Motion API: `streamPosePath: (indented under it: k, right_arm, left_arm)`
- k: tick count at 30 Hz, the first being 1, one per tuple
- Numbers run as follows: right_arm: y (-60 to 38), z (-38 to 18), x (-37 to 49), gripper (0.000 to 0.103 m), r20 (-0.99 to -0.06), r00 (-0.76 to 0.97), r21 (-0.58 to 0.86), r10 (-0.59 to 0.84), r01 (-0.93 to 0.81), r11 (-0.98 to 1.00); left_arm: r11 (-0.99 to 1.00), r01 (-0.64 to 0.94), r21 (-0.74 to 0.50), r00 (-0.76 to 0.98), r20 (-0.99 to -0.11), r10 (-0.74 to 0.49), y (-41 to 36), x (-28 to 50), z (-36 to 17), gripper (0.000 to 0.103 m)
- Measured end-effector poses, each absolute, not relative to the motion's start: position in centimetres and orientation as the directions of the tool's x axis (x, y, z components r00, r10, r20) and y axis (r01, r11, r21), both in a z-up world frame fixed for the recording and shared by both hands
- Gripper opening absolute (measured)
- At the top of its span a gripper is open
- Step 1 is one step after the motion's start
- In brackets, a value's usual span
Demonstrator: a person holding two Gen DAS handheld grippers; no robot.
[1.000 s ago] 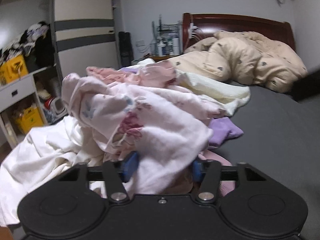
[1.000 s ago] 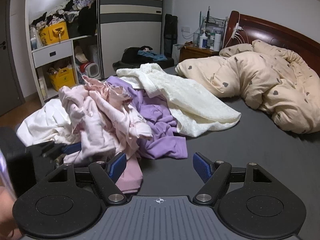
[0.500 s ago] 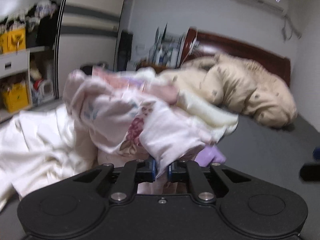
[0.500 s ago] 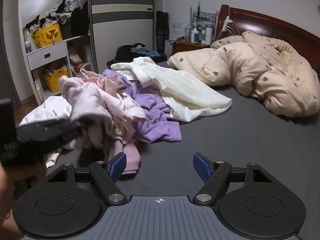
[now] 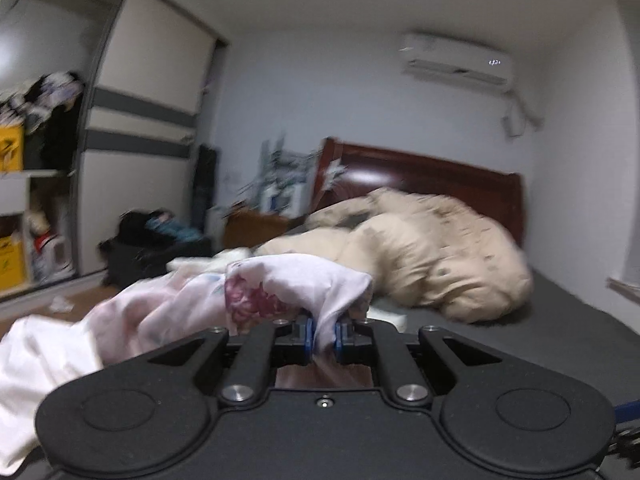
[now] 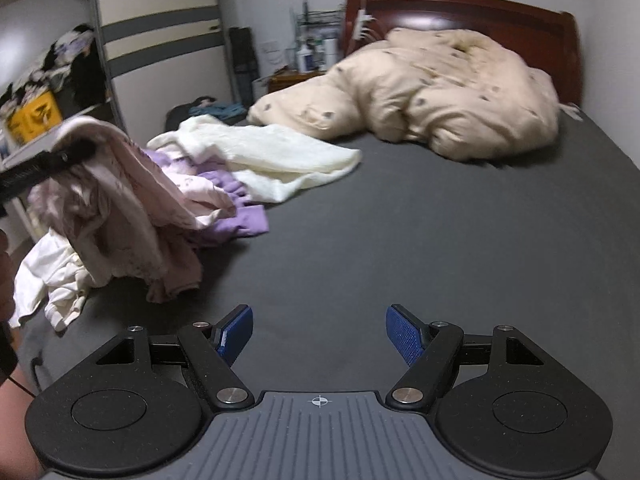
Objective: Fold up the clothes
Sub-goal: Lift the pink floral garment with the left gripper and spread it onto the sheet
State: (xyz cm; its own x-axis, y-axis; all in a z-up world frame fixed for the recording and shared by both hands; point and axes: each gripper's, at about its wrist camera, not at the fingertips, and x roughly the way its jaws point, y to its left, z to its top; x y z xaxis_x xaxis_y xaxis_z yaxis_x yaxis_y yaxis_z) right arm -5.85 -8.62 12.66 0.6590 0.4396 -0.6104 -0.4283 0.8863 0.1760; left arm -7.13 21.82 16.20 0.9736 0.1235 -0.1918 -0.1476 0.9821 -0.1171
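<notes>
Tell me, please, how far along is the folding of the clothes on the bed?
Nothing looks folded yet. In hand: the left tongs are shut on the pink floral garment, lifting it off the heap. The right tongs are open over bare dark sheet. Left: the purple garment, cream garment and white garment lie crumpled.

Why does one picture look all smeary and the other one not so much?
Left wrist view: motion blur smears the beige duvet and wardrobe, while the left gripper clamping the floral garment looks sharper. Right wrist view: mostly sharper, the open right gripper crisp; fisheye bends the walls.
</notes>
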Motion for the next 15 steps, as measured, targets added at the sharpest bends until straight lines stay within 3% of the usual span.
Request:
streamPosePath:
  k: [6, 9, 15]
  right_arm:
    - [-14.1, 12.7, -8.4, 0.074, -0.593, 0.696, 0.216, 0.405, -0.347, 0.913]
    - [-15.6, 12.9, -9.3, 0.074, -0.588, 0.707, 0.228, 0.394, -0.323, 0.918]
    - [-18.7, 13.3, -11.2, 0.074, -0.576, 0.727, 0.251, 0.372, -0.276, 0.928]
  left_arm:
    - [0.988, 0.114, -0.106, 0.971, -0.197, -0.133, 13.9, -7.3, 19.2, 0.010]
    - [0.955, 0.234, -0.180, 0.931, -0.241, -0.274, 11.1, -6.2, 20.5, 0.010]
    - [0.893, 0.388, -0.226, 0.863, -0.251, -0.438, 6.6, -3.0, 24.0, 0.010]
